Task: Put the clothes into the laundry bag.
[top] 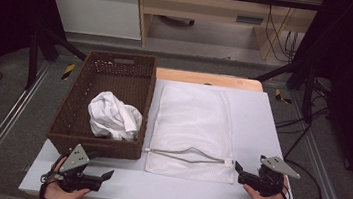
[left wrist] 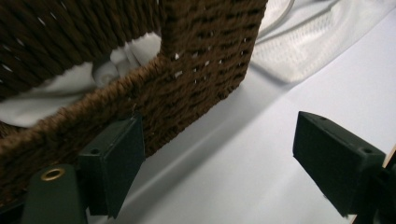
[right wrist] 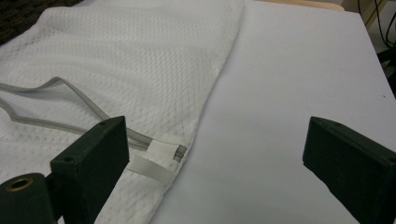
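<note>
The table [top: 263,119] carries a white sheet surface, and all items under inspection lie on it. On its left half stands the brown wicker basket [top: 75,113], long axis running near to far; a crumpled white garment [top: 113,117] sits inside it, toward the near end. Just to the right of the basket, touching or very nearly touching its side, lies the white mesh laundry bag [top: 192,116], flat, with its zippered mouth at the near end. The grey zipper [top: 183,155] is parted into a shallow gap, and its white pull tab [right wrist: 150,168] rests at the bag's near right corner.

My left hand-held gripper [top: 97,177] lies low at the near left, just in front of the basket's near wall, jaws spread wide with nothing between them. In the left gripper view the basket's near right corner [left wrist: 205,60] stands directly ahead, with the garment showing over the rim. My right hand-held gripper [top: 239,171] sits at the near right, jaws likewise apart and empty, pointing at the bag's near right corner; in the right gripper view the tab lies just ahead of the left jaw.

Assessment: the work appears to be at its start, the garment to go into the bag. To do this well, I judge the right gripper should pinch the upper zipper edge near the tab and lift it to widen the mouth. The left gripper should rise clear of the wicker rim before descending on a firm fold of the garment. Risk noted: a thin pinch of loose cloth may slip or trail.
</note>
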Available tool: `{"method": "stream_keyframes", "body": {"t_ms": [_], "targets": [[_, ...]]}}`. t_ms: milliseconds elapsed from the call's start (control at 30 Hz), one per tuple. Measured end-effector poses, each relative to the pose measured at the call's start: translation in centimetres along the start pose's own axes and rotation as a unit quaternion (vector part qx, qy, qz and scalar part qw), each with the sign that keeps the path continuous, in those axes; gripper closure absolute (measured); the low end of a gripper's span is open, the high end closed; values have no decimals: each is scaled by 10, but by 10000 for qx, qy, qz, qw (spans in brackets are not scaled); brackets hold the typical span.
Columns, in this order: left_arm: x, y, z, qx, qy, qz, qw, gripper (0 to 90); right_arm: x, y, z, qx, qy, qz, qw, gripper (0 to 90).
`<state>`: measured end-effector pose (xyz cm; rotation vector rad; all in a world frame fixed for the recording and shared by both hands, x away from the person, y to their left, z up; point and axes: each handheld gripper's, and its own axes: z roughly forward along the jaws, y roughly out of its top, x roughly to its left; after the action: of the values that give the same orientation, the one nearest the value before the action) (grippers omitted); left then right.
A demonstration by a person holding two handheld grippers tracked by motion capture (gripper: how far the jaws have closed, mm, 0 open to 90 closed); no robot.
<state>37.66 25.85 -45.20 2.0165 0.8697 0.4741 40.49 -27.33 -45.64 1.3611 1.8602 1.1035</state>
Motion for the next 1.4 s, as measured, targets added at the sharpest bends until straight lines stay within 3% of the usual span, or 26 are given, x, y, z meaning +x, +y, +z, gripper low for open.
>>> {"method": "stream_keyframes", "body": {"t_ms": [367, 700, 867, 900, 1167, 1400], "targets": [[-7, 11, -20, -529, 63, -148, 9985, 178, 1, 1, 0, -76, 27, 104, 9999, 76], [-5, 32, -41, -960, 213, -196, 9950, 177, 5, 7, -1, -91, 51, 32, 9999, 75], [-2, 44, -45, -1000, 323, -159, 9943, 169, 5, 10, -3, -152, 55, 35, 9999, 75], [1, 50, -46, -1001, 413, -139, 9940, 162, 6, 10, -3, -154, 53, 31, 9999, 75], [19, 79, -48, -1022, 551, -166, 9931, 152, 7, 11, -2, -136, 38, -35, 9999, 74], [37, 100, -43, -873, 729, -233, 9932, 144, 9, 12, -2, -107, 67, -73, 9999, 79]]}}
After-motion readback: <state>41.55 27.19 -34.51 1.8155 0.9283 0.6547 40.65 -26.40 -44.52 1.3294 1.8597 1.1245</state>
